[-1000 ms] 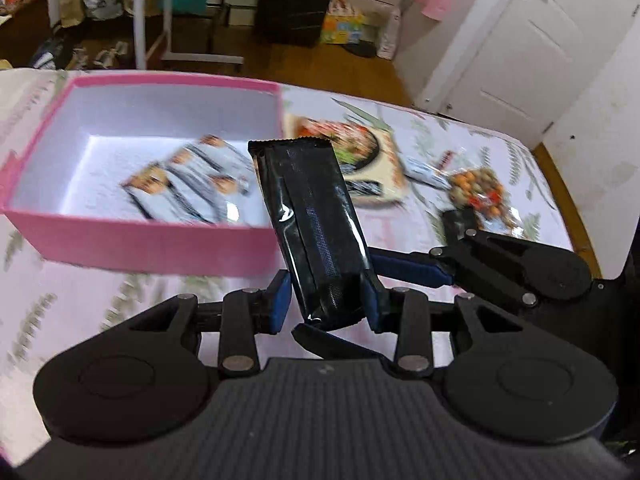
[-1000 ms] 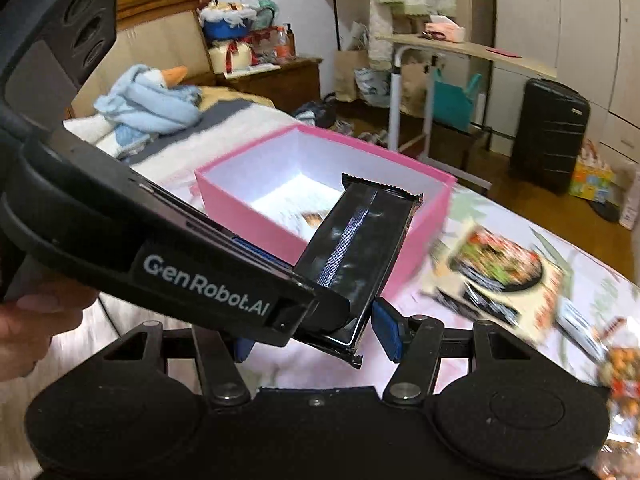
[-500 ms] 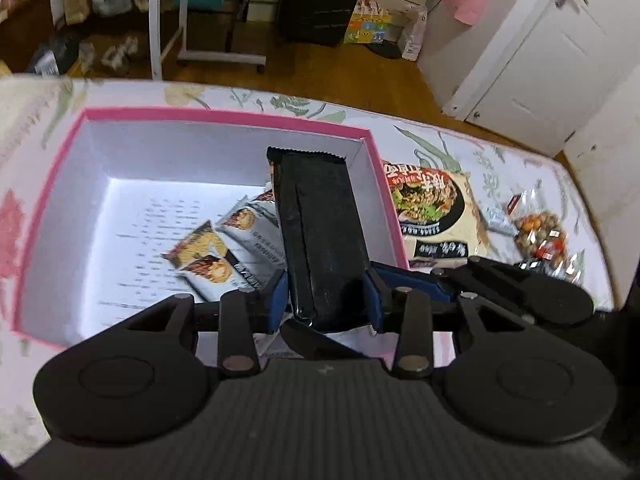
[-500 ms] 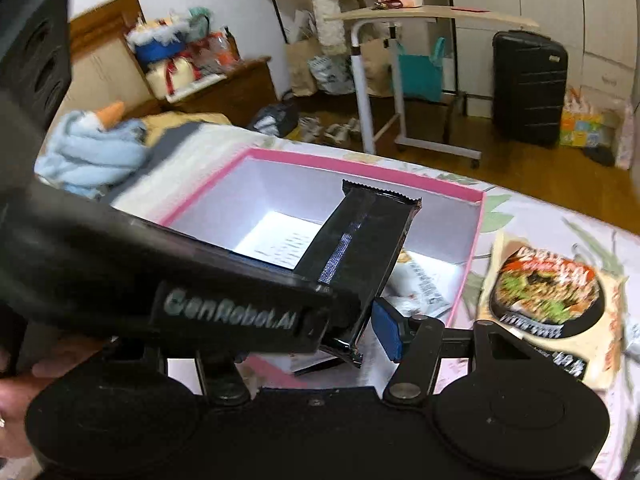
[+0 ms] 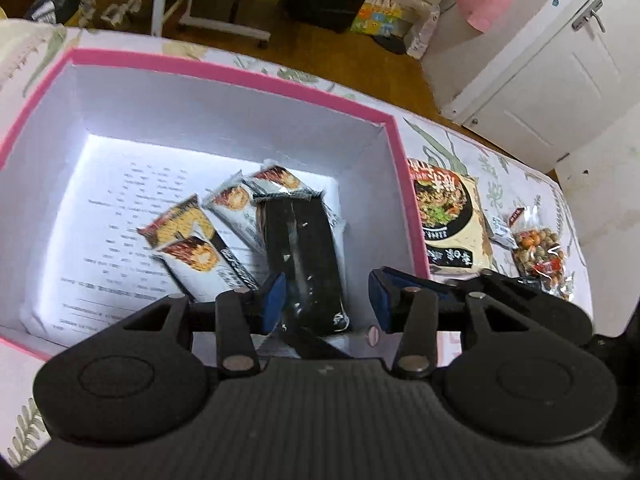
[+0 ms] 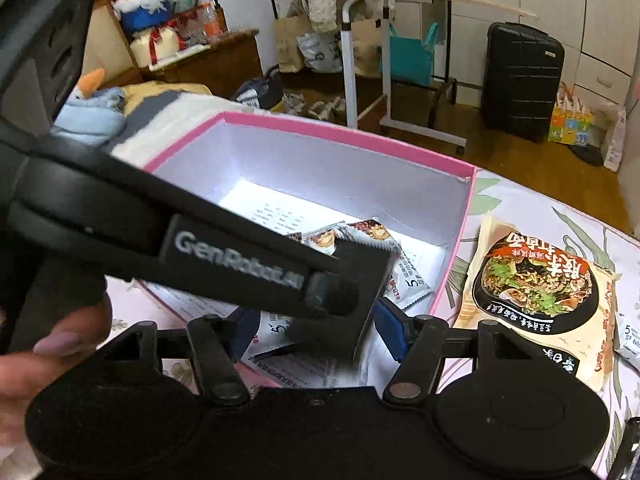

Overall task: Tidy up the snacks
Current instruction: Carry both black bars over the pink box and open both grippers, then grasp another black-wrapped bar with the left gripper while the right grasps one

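Note:
A pink box (image 5: 240, 76) with white inside holds several white snack bars (image 5: 200, 256) and a black snack packet (image 5: 304, 256). My left gripper (image 5: 326, 300) is open above the box's near right part; the black packet lies between and below its blue pads (image 5: 274, 304), free of them. In the right wrist view the left gripper's body crosses the frame over the box (image 6: 344, 132), with the black packet (image 6: 360, 276) beside it. My right gripper (image 6: 316, 332) is open and empty at the box's near edge.
A noodle packet (image 5: 448, 220) lies on the floral bedspread right of the box, also in the right wrist view (image 6: 536, 284). A clear bag of mixed nuts (image 5: 540, 252) and a small white bar (image 5: 500, 232) lie further right. A suitcase (image 6: 520, 80) and rolling table (image 6: 400, 60) stand beyond.
My left gripper carried the black packet over the box, then opened; the packet dropped onto the bars inside. The right gripper followed toward the box.

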Available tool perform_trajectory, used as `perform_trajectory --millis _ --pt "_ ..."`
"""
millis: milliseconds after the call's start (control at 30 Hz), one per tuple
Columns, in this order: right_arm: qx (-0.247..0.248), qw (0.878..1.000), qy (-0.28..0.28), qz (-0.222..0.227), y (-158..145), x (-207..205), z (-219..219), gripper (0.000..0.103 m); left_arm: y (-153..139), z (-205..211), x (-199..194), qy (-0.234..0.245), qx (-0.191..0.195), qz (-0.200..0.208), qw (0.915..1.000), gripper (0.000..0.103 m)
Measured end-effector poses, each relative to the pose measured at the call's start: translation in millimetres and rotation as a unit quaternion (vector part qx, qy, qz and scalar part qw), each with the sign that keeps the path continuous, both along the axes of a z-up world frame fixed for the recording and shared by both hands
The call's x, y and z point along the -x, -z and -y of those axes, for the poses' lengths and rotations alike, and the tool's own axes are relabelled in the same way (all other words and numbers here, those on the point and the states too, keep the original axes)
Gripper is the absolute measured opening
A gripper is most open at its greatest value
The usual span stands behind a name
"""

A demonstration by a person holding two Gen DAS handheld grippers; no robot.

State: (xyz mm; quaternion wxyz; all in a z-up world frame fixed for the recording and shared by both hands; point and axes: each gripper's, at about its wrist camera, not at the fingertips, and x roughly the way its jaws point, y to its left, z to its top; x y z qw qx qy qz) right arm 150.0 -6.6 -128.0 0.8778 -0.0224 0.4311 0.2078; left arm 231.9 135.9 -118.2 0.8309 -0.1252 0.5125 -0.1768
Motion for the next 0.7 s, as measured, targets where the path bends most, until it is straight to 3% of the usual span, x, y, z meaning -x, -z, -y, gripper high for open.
perform_trajectory --millis 167,333,467,700 --pt "-0.043 0.999 -0.003 0.018 -29 30 31 0.071 -23 -9 23 -0.005 0.005 0.042 0.9991 0.045" --pt "-0.035 0.998 0.018 0.049 -58 63 63 0.071 -47 4 50 0.021 -0.007 0.074 0.9970 0.044" --pt "-0.033 0.997 0.042 0.055 -75 86 96 0.071 -68 25 71 0.056 0.007 0.091 0.9943 0.044" --pt "-0.011 0.994 0.102 0.047 -64 116 163 0.071 -82 90 96 0.124 0.035 0.104 0.9862 0.044"
